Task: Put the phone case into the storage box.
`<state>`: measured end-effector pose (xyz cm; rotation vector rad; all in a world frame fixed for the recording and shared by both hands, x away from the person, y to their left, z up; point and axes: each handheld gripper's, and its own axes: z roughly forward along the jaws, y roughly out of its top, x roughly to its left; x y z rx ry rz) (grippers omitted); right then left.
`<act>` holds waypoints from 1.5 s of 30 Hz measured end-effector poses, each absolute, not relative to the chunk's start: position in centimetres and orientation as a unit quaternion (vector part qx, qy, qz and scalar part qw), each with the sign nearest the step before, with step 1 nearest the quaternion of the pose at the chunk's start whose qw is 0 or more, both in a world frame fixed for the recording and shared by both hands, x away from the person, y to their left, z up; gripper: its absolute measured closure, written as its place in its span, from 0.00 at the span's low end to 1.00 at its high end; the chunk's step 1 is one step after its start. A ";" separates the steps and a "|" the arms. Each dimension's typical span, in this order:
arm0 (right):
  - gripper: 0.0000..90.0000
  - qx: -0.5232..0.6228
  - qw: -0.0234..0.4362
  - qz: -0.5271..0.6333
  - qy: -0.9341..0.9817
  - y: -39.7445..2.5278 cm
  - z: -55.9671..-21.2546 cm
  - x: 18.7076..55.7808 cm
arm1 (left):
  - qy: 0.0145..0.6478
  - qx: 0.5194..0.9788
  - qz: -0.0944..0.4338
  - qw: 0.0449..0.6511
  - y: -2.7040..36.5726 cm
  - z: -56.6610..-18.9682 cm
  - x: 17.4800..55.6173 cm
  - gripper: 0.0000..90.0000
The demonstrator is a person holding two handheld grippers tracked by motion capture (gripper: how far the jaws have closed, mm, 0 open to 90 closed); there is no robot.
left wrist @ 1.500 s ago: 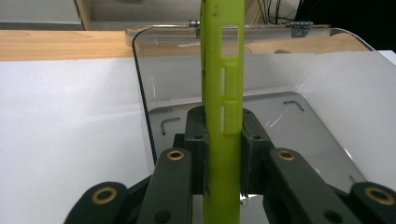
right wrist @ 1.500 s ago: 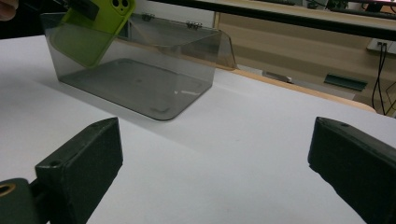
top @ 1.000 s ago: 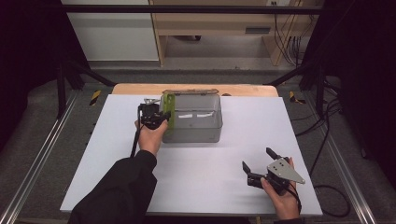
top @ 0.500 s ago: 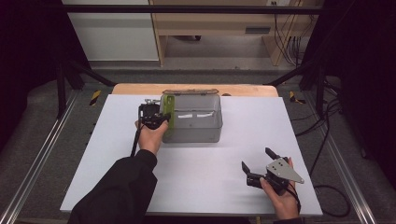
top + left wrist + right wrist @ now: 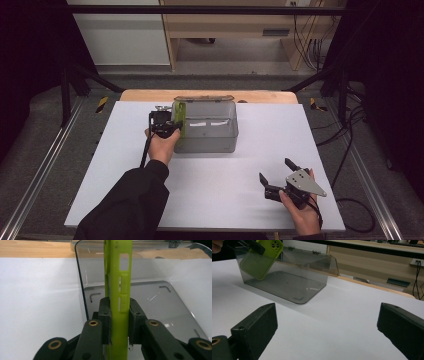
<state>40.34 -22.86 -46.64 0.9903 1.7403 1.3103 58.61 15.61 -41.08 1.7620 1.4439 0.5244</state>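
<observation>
A lime-green phone case (image 5: 119, 292) stands on edge, clamped between the jaws of my left gripper (image 5: 119, 322). It hangs just inside the left wall of a clear grey plastic box (image 5: 207, 127) whose lid is open at the back. From the right gripper view the phone case (image 5: 260, 261) tilts into the box (image 5: 287, 282) with its camera cutout uppermost. My left gripper (image 5: 165, 126) sits at the box's left end. My right gripper (image 5: 277, 175) rests near the table's front right, open, with nothing between its jaws (image 5: 324, 340).
The white table top (image 5: 210, 185) spreads between the box and the front edge. A wooden strip (image 5: 210, 95) runs along the back edge. Metal rails (image 5: 35, 170) flank the table, and cables (image 5: 350, 150) lie on the floor at right.
</observation>
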 end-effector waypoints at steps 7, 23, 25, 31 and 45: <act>0.03 0.385 0.365 0.509 0.678 -22.8 -46.7 40.4 | 0.561 0.696 0.223 0.389 15.3 -41.2 58.6 0.80; 0.03 0.386 0.365 0.512 0.675 -23.0 -46.6 40.3 | 0.551 0.694 0.250 0.390 15.0 -41.0 58.4 0.76; 0.03 0.386 0.365 0.512 0.675 -23.0 -46.6 40.3 | 0.549 0.694 0.251 0.393 15.0 -40.9 58.3 0.76; 0.03 0.385 0.365 0.512 0.675 -22.9 -46.6 40.3 | 0.529 0.697 0.267 0.403 14.7 -40.5 57.9 0.75; 0.03 0.386 0.365 0.513 0.674 -22.9 -46.5 40.2 | 0.496 0.692 0.290 0.437 14.1 -39.9 57.3 0.67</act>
